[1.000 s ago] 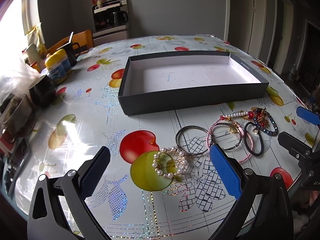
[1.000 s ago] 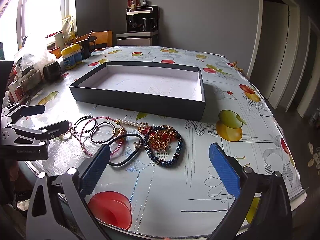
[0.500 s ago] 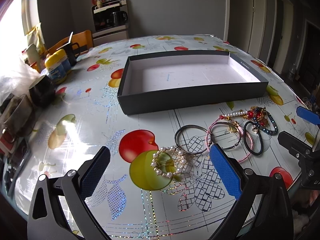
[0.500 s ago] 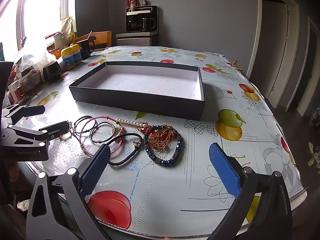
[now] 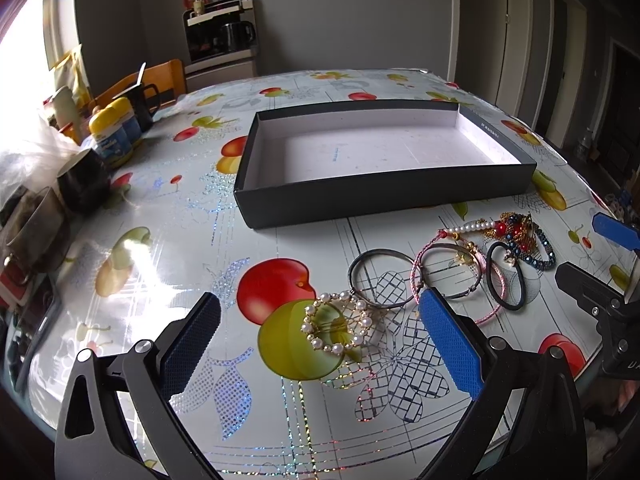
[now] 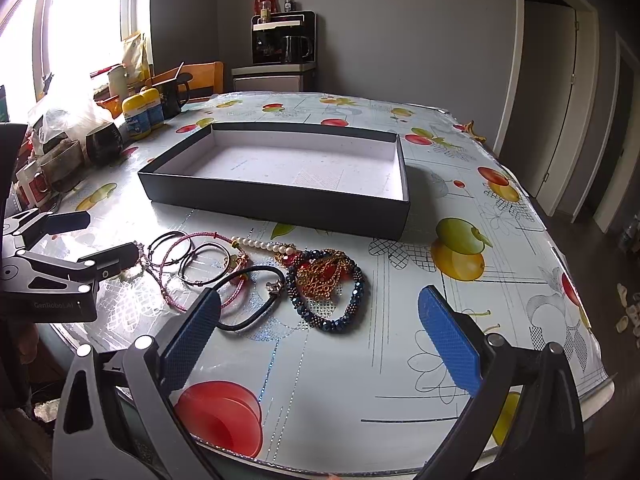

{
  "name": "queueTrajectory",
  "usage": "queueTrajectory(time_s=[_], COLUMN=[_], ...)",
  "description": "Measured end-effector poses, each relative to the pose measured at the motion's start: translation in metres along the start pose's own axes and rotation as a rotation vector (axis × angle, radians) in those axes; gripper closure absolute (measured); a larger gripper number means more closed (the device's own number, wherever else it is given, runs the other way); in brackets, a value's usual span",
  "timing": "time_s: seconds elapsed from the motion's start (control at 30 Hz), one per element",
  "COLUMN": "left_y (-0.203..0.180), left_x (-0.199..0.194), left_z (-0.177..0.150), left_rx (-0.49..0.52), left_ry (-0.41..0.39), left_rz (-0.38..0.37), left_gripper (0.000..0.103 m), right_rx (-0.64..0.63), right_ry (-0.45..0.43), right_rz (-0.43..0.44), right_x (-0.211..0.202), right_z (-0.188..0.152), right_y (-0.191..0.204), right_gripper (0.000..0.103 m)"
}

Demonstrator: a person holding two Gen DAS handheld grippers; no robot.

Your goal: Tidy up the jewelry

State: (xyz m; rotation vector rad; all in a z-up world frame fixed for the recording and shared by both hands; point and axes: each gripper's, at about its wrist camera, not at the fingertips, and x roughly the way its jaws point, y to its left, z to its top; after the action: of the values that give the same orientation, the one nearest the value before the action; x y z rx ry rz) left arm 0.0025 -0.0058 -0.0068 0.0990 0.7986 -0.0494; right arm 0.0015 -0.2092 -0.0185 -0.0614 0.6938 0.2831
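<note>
Fruit-print table (image 6: 460, 184) – left gripper (image 6: 74, 236), marked "GenRobot.AI", and right gripper (image 6: 316, 338) fingers both released.

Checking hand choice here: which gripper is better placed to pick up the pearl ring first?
Left. The left gripper is open with the pearl ring lying right between its fingers; the right gripper faces the beaded bracelet, farther from the ring.

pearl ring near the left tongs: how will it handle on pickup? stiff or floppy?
The pearl ring probably behaves semi-stiff: its beads hold a neat circle, though thin gold chain trails beside it and may dangle. It looks light, with small round pearls, so it could slip between the left tongs pads. Lying flat on the glossy tablecloth, it will likely slide if pushed.
</note>
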Motion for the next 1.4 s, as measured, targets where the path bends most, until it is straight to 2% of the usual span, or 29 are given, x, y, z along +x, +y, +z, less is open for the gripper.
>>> queueTrajectory(time_s=[0.33,0.63,0.77,0.83,0.87,0.9,0.93,1.07,1.2,1.33,1.4], left_y=[0.000,-0.003,-0.013,-0.019,-0.023,-0.027,-0.030,-0.038,-0.041,-0.042,-0.041], left_x=[0.000,0.001,0.003,0.005,0.008,0.012,0.015,0.019,0.024,0.026,0.026], left_z=[-0.004,0.004,0.014,0.019,0.021,0.023,0.024,0.024,0.023,0.021,0.021], left_rx=[0.022,0.037,0.090,0.117,0.132,0.143,0.151,0.172,0.191,0.201,0.199], left_ry=[-0.008,-0.015,-0.030,-0.029,-0.018,-0.006,0.006,0.009,0.027,0.031,0.031], left_rz=[-0.031,-0.104,-0.141,-0.187,-0.213,-0.226,-0.234,-0.262,-0.272,-0.272,-0.272], left_gripper=[0.002,0.003,0.008,0.021,0.039,0.053,0.058,0.064,0.073,0.076,0.081], right_rx=[0.012,0.007,0.013,0.018,0.021,0.023,0.022,0.018,0.026,0.051,0.062], right_ry=[-0.001,-0.007,-0.015,-0.014,-0.015,-0.015,-0.015,-0.018,0.013,0.029,0.037], right_rz=[-0.011,-0.004,-0.005,0.000,0.004,0.007,0.011,0.036,0.069,0.111,0.127], right_x=[0.002,0.001,0.000,0.000,0.000,0.000,0.000,0.004,0.014,0.023,0.026], right_z=[0.000,0.000,0.000,-0.001,-0.001,-0.001,0.000,0.001,0.004,0.009,0.011], right_y=[-0.009,-0.012,-0.016,-0.018,-0.020,-0.020,-0.021,-0.023,-0.025,-0.025,-0.025], right_gripper=[0.006,0.006,0.006,0.006,0.006,0.006,0.006,0.008,0.031,0.039,0.045])
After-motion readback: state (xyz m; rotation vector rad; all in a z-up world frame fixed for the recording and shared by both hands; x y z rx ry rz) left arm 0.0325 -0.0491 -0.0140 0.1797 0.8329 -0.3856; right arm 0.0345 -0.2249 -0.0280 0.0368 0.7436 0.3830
